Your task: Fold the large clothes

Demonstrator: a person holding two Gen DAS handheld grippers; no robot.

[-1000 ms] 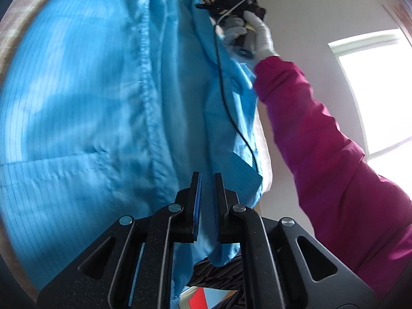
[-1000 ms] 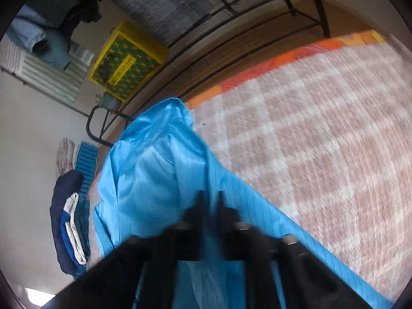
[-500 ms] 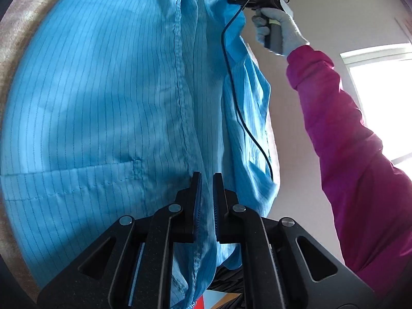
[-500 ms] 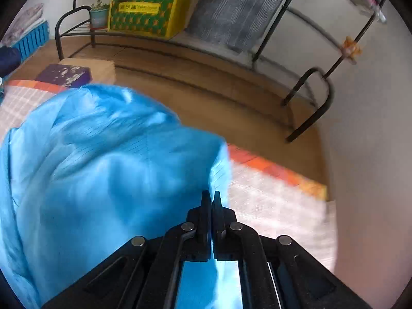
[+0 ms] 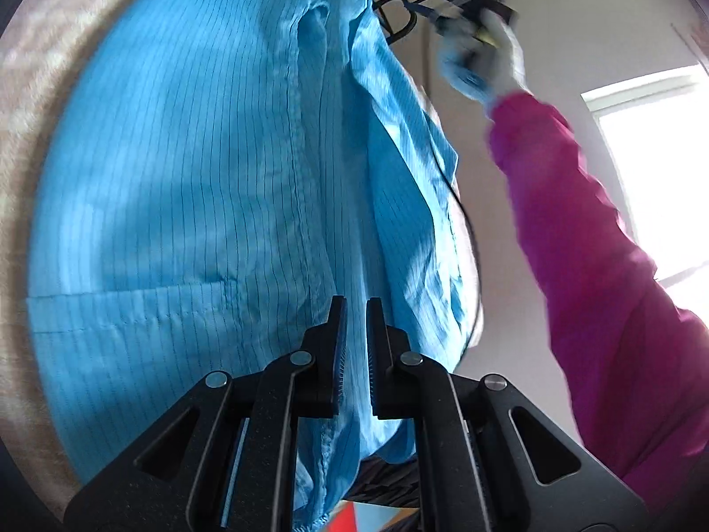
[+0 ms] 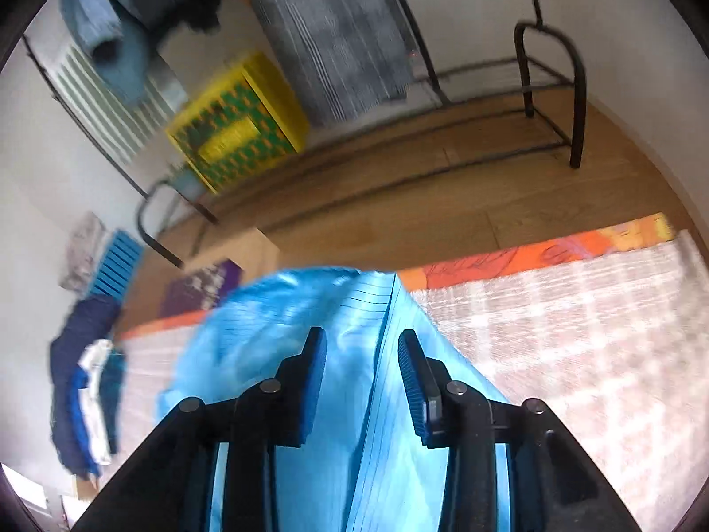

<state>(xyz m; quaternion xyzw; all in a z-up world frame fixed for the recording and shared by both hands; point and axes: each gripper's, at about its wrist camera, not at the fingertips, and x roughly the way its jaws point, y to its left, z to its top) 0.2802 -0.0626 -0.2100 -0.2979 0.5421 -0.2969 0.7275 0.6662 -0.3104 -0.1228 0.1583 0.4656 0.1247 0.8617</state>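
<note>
Left wrist view: left gripper clamped near-shut on a hem fold of the blue garment, probably to anchor that edge while the cloth hangs spread above the checked mat. The gloved hand holds the other tool high, just beside the garment's top.

Right wrist view: right gripper jaws opening; a garment fold runs between them, pads not pressing, apparently a release. Cloth drapes directly below.

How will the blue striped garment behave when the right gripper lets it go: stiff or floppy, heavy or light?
The blue garment is probably floppy: it hangs in soft folds from the left gripper. It seems thin and light, with light showing through. As the right gripper jaws open around its edge, that side will likely drop.
</note>
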